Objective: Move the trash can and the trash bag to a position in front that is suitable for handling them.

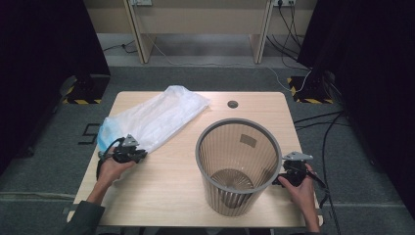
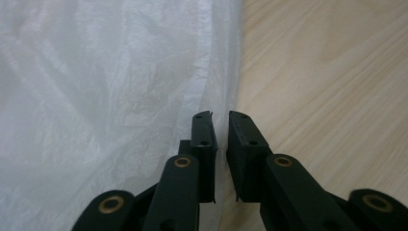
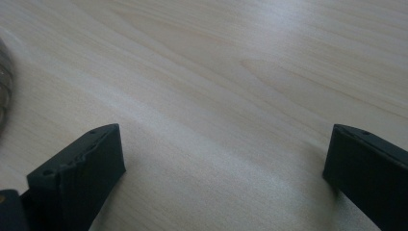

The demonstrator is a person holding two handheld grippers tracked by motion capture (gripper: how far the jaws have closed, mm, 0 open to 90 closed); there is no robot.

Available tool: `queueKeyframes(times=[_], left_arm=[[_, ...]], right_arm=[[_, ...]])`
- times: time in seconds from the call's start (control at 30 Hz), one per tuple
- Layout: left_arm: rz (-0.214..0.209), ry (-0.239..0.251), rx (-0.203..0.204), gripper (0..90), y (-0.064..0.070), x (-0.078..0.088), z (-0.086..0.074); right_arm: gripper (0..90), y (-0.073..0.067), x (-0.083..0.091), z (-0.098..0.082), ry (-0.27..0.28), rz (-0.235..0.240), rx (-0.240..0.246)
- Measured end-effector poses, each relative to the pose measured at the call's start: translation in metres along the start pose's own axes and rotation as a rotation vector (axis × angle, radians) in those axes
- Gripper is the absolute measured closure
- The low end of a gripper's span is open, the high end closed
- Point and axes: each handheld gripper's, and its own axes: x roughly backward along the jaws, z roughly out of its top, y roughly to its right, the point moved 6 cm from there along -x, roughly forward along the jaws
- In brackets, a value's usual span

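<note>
A translucent white plastic bag [image 1: 151, 117] with a blue patch at its near end lies on the left of the wooden table [image 1: 161, 196]. My left gripper [image 1: 138, 155] sits at the bag's near right edge. In the left gripper view the bag [image 2: 96, 96] covers the left side, and its edge runs down into the narrow gap of the left gripper [image 2: 220, 115]; the jaws stand almost together, with a slit still showing. A grey ribbed waste bin [image 1: 238, 166] stands upright at centre right. My right gripper [image 1: 280, 180] rests low beside the bin's right side, and in its own view the right gripper [image 3: 223, 139] is wide open over bare wood.
A round cable hole [image 1: 232, 104] sits near the table's far edge. The bin's wall [image 3: 2, 82] shows at the left margin of the right gripper view. Beyond the table are desk legs, floor cables and dark curtains on both sides.
</note>
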Motion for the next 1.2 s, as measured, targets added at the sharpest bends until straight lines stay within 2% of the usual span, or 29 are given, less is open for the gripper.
queueKeyframes(times=[0.03, 0.07, 0.13, 0.17, 0.2, 0.3, 0.37, 0.43, 0.47, 0.5, 0.53, 0.57, 0.63, 0.7, 0.73, 0.87, 0.97, 1.1, 1.2], left_arm=[[0.0, 0.018, 0.018, 71.0, -0.002, 0.002, 0.001], [-0.001, 0.036, 0.043, 61.9, -0.002, 0.003, 0.004], [0.013, 0.062, 0.049, 44.5, -0.001, 0.001, 0.014], [0.025, 0.074, 0.049, 40.3, -0.001, -0.002, 0.021], [0.024, 0.08, 0.067, 36.0, 0.001, -0.007, 0.028], [0.026, 0.09, 0.107, 32.1, 0.005, -0.027, 0.051], [0.024, 0.08, 0.095, 31.6, 0.01, -0.04, 0.062], [0.003, 0.071, 0.111, 32.8, 0.015, -0.055, 0.073], [0.003, 0.075, 0.124, 37.1, 0.017, -0.064, 0.078], [0.006, 0.075, 0.13, 37.1, 0.017, -0.07, 0.08], [0.012, 0.059, 0.123, 38.9, 0.016, -0.076, 0.081], [0.022, 0.054, 0.119, 43.4, 0.015, -0.081, 0.081], [0.006, 0.057, 0.124, 62.9, 0.012, -0.085, 0.079], [0.014, 0.045, 0.096, 80.0, 0.01, -0.082, 0.077], [0.015, 0.04, 0.078, 82.2, 0.01, -0.078, 0.075], [-0.03, 0.021, 0.037, 85.0, 0.013, -0.06, 0.061], [-0.072, 0.0, 0.007, 84.3, 0.014, -0.042, 0.042], [-0.083, -0.034, -0.048, 82.5, 0.015, -0.016, 0.017], [-0.069, -0.058, -0.064, 80.5, 0.008, 0.001, -0.001]], right_arm=[[0.5, 0.0, 0.0, 0.0, 0.0, -0.001, -0.001], [0.5, 0.0, 0.0, 0.0, 0.0, -0.001, -0.002], [0.5, -0.001, -0.001, 0.001, -0.002, -0.002, 0.0], [0.5, -0.001, -0.001, 0.001, -0.001, -0.003, -0.002], [0.5, -0.001, -0.001, 0.001, 0.0, -0.002, -0.001], [0.5, -0.001, -0.001, 0.001, 0.0, 0.0, -0.001], [0.5, -0.002, -0.001, 0.001, 0.0, 0.001, 0.001], [0.5, -0.001, -0.001, 0.001, -0.001, 0.003, 0.004], [0.5, -0.002, -0.001, 0.001, -0.002, 0.003, 0.004], [0.5, -0.002, -0.001, 0.001, -0.002, 0.003, 0.004], [0.5, -0.002, -0.001, 0.001, -0.002, 0.004, 0.004], [0.5, -0.002, -0.001, 0.001, -0.002, 0.005, 0.005], [0.5, -0.002, -0.001, 0.001, -0.001, 0.007, 0.008], [0.5, -0.002, -0.001, 0.001, -0.001, 0.007, 0.008], [0.5, -0.002, -0.001, 0.001, -0.001, 0.007, 0.008], [0.5, -0.002, -0.001, 0.001, -0.001, 0.007, 0.008], [0.6, -0.002, -0.001, 0.001, 0.0, 0.007, 0.008], [0.6, -0.003, -0.001, 0.001, -0.001, 0.006, 0.006], [0.6, -0.003, -0.001, 0.001, -0.002, 0.006, 0.005]])
